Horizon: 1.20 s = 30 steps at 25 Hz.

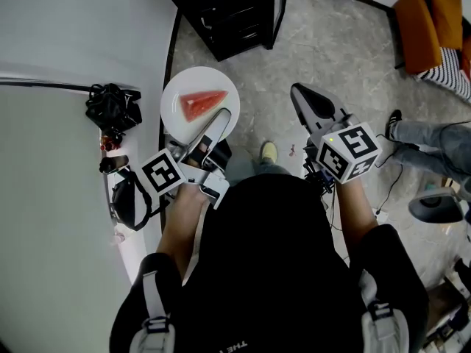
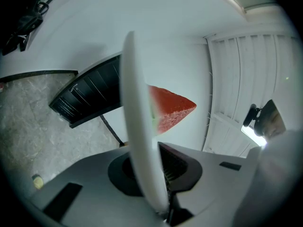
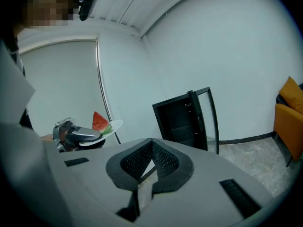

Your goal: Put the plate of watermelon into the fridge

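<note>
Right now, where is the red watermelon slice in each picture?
Head view: the red watermelon wedge lies upper left of centre, on the round white plate.
Left gripper view: the wedge is at centre, right of the plate's edge.
Right gripper view: the wedge is small, at left.
Shared landmark: the black open cabinet.

The plate (image 1: pixel 180 87) in the left claw (image 1: pixel 217 123) is smooth, glossy white; the watermelon (image 1: pixel 202 103) on it shows grainy flesh. That claw's shell is matt grey plastic. Beneath it, the floor (image 1: pixel 324 43) is mottled stone.
</note>
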Tool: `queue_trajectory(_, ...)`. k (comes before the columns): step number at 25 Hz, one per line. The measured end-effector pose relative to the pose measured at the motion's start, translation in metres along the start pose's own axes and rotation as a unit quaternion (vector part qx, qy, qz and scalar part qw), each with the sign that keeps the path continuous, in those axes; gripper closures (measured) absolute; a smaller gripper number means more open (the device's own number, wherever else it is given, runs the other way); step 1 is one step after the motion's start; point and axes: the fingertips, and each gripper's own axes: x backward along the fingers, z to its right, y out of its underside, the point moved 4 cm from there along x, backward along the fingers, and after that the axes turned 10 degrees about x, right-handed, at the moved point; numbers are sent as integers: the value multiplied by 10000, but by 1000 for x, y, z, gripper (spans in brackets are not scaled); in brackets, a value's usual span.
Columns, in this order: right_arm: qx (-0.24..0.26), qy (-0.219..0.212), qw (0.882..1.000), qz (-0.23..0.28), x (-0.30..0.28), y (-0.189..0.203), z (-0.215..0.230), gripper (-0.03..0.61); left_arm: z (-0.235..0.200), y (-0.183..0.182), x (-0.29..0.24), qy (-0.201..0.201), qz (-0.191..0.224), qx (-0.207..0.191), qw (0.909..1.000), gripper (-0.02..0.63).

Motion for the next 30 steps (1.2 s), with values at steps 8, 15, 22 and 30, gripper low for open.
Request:
queue_trajectory(8,31,-79,10000,24,-1,-2,0,568,4,2,0,-18,24,-107,9999,558)
queue_trajectory(15,71,-133,9999,-3,-9,-4,-4,568,5,-1,3,25,40,-47,10000,558)
queue_trajectory(22,-2,-122,9999,-109,-37,-10,2,568,-2,-30,-7,27,30,78,10000,558)
queue_trajectory(30,-90,-88,9998,-126,-55,-15,6,568,-7,-48,-13,-27,-53,125,9999,558)
